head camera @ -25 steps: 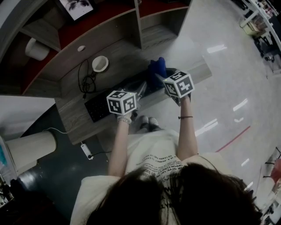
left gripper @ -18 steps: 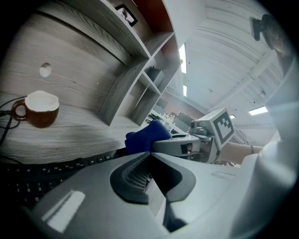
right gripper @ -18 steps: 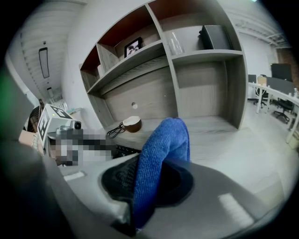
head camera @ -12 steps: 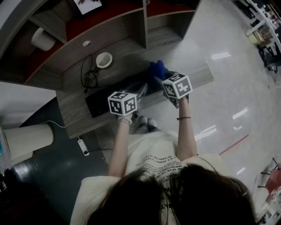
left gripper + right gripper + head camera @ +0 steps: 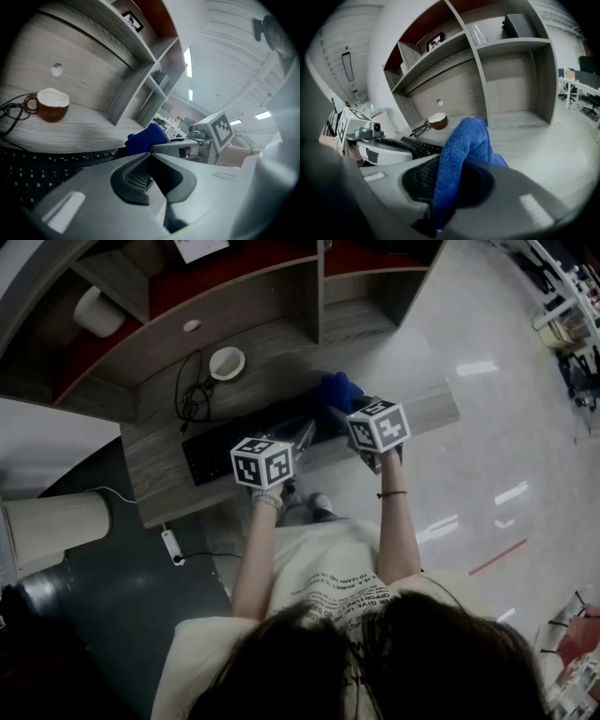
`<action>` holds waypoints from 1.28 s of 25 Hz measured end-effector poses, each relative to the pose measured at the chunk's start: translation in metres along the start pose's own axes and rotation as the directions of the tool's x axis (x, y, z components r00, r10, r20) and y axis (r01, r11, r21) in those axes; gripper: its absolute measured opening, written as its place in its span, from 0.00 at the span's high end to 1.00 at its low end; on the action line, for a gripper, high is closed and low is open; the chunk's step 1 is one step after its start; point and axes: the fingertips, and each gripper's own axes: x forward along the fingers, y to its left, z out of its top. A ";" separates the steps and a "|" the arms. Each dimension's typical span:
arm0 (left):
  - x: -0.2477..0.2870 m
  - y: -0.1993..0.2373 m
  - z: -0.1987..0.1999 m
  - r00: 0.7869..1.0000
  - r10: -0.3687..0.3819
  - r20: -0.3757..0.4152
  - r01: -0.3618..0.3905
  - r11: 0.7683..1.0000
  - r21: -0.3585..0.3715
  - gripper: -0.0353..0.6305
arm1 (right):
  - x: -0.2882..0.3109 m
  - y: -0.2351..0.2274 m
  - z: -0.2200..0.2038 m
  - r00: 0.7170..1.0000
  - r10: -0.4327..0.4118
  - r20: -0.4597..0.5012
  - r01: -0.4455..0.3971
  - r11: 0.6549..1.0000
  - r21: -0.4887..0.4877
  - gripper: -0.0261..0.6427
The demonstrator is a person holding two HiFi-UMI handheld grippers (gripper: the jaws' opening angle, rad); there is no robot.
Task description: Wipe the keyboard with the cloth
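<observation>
A black keyboard (image 5: 220, 448) lies along the front of the grey wooden desk (image 5: 159, 486). My right gripper (image 5: 339, 414) is shut on a blue cloth (image 5: 338, 390), which bunches up over the keyboard's right end. In the right gripper view the blue cloth (image 5: 461, 145) rises from between the jaws of the right gripper (image 5: 452, 180), and the keyboard (image 5: 419, 146) lies to the left. My left gripper (image 5: 303, 434) hovers above the keyboard's middle. In the left gripper view that left gripper (image 5: 150, 157) is shut with nothing in it, just left of the cloth (image 5: 146, 137).
A brown mug (image 5: 228, 363) with a white inside stands behind the keyboard beside a coiled black cable (image 5: 192, 401). Shelf compartments (image 5: 361, 306) rise at the back of the desk. A power strip (image 5: 170, 546) lies on the floor at the left.
The head view has drifted a little. Both grippers stay over the keyboard in about the same places, and the cloth remains in the right gripper.
</observation>
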 end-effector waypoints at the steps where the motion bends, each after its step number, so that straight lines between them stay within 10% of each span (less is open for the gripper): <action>1: -0.001 0.001 0.000 1.000 0.002 0.000 -0.002 1.000 -0.001 0.94 | 0.001 0.001 0.000 1.000 0.003 -0.001 -0.003 1.000 0.001 0.87; 32: -0.061 0.035 -0.010 1.000 0.025 -0.001 -0.025 0.999 -0.023 0.94 | 0.034 0.044 -0.002 1.000 -0.025 -0.002 0.025 0.998 0.066 0.87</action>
